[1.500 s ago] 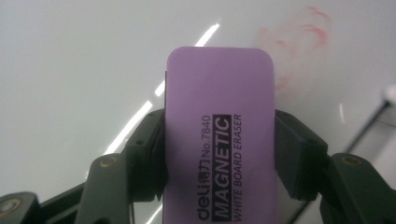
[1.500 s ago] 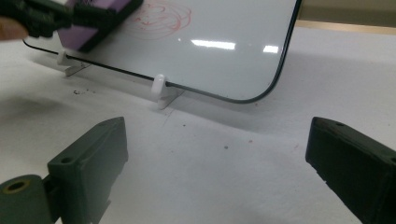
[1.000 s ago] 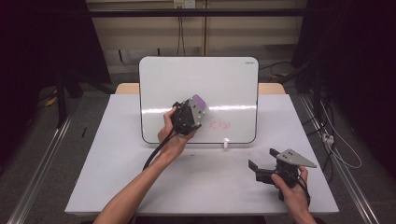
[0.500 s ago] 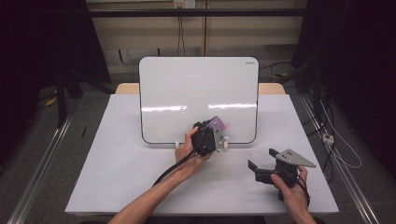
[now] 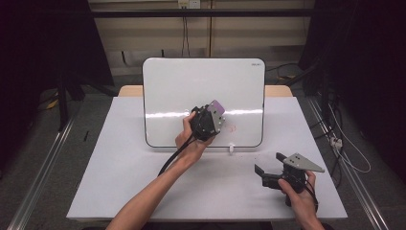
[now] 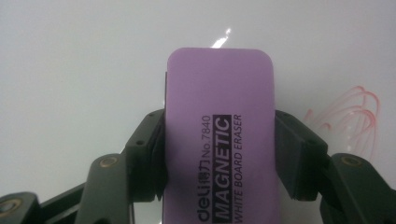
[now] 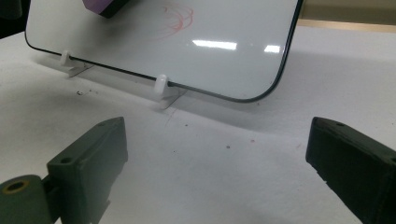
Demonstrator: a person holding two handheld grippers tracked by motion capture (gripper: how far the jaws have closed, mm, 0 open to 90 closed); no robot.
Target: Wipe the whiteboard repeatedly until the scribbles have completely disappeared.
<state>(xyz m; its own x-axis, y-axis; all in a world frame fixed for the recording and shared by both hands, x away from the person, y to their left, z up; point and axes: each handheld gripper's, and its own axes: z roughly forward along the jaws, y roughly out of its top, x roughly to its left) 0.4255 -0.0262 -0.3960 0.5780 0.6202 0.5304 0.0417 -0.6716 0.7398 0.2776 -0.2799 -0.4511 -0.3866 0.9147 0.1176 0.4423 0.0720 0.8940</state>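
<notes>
My left gripper is clamped on the purple eraser, held against the whiteboard. Red scribble lies just right of it. Wiping in hand; next stroke should sweep right. Right gripper rests with jaws apart.

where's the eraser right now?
The purple eraser is clamped in the left gripper, held against the whiteboard near its lower middle in the high view, just left of the faint red scribble.
</notes>
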